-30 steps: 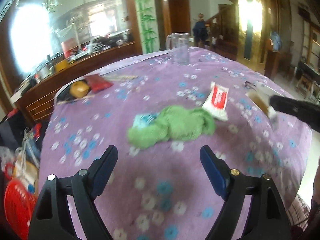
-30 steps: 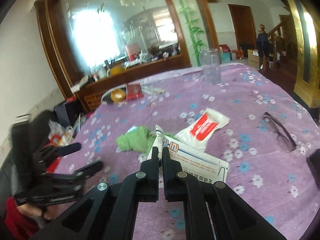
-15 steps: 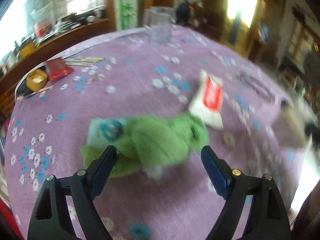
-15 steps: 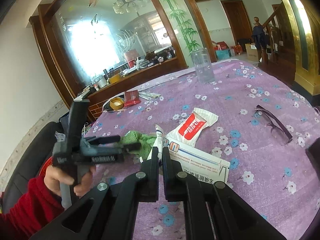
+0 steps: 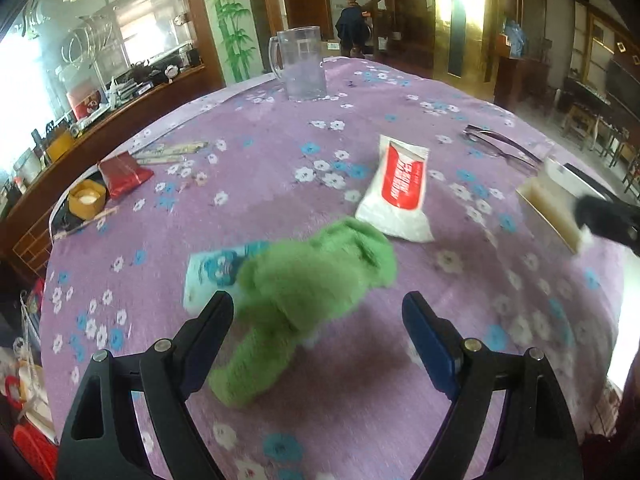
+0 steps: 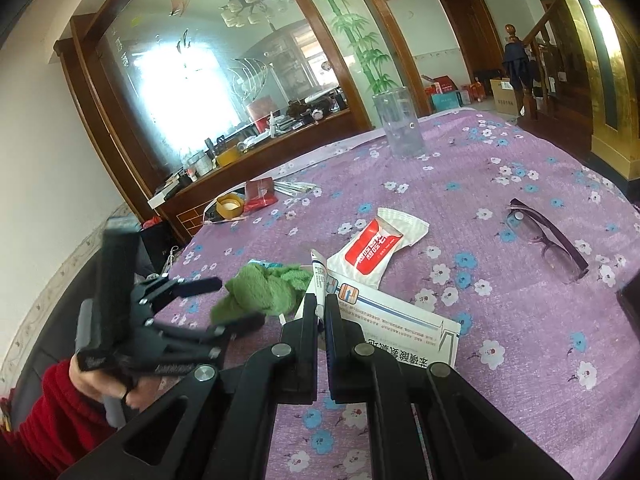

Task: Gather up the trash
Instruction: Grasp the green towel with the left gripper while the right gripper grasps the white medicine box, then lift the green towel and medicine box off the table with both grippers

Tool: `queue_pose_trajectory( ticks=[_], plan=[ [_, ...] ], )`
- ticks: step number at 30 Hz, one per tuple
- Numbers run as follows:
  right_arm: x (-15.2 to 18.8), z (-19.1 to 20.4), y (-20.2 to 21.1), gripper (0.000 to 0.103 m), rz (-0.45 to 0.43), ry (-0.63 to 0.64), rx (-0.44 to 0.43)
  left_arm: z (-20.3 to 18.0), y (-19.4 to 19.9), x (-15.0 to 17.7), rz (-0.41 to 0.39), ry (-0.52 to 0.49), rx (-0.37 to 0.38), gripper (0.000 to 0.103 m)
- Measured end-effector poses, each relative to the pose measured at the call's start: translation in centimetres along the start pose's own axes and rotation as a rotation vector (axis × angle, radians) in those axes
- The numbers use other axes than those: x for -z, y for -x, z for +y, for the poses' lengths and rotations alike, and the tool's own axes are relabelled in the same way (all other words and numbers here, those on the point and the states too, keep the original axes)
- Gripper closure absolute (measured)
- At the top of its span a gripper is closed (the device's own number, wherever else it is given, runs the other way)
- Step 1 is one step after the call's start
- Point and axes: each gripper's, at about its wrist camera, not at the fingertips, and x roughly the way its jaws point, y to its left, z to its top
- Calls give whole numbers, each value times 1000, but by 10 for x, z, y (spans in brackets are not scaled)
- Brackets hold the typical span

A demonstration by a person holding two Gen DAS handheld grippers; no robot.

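My left tongs (image 5: pixel 318 312) are spread wide at the bottom of the left view, holding nothing, with the green cloth (image 5: pixel 308 292) bunched just ahead of them, reaching in between the tips at the lower centre. My right tongs (image 6: pixel 321 308) are pinched tight on a flat white printed carton (image 6: pixel 404 336), held at the bottom centre of the right view.

What worries me: the cloth is soft and lumpy, so if I close on only a fold I may drag it along the surface (image 5: pixel 500 96) rather than lift it. A pale blue-printed wrapper (image 5: pixel 216 272) lies partly under its left edge and could get pulled along or left behind. The carton is gripped by a thin edge and might slip if I swing that hand.

Just beyond the cloth, toward centre right, lies a white and red sachet (image 5: pixel 400 188), likely trash too. Glasses (image 5: pixel 500 146) sit at the right, which I must not sweep up. Farther off, upper centre, stands a clear mug (image 5: pixel 300 64); at the left are a red packet (image 5: pixel 122 172) and a small yellow tub (image 5: pixel 87 198).
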Motion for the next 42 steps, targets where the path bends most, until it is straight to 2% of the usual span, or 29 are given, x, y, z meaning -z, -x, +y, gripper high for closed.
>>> queue_pose_trajectory(
  ticks=[7, 9, 14, 23, 27, 34, 42],
  plan=[
    [3, 3, -3, 99, 13, 7, 7, -9, -26, -2, 21, -37, -79, 20],
    [4, 3, -3, 99, 16, 9, 9, -10, -26, 3, 13, -43, -113, 38],
    [5, 5, -8, 99, 26, 13, 10, 2, -13, 11, -11, 63, -107, 49],
    [11, 23, -12, 99, 34, 54, -3, 17, 64, 43, -166, 238, -105, 49],
    [15, 37, -16, 99, 44, 78, -29, 23, 90, 64, -211, 279, -167, 49],
    [23, 64, -25, 99, 77, 116, -69, 29, 110, 91, -239, 315, -229, 49],
    [28, 90, -29, 99, 95, 159, -76, 42, 116, 107, -227, 355, -239, 49]
  ],
)
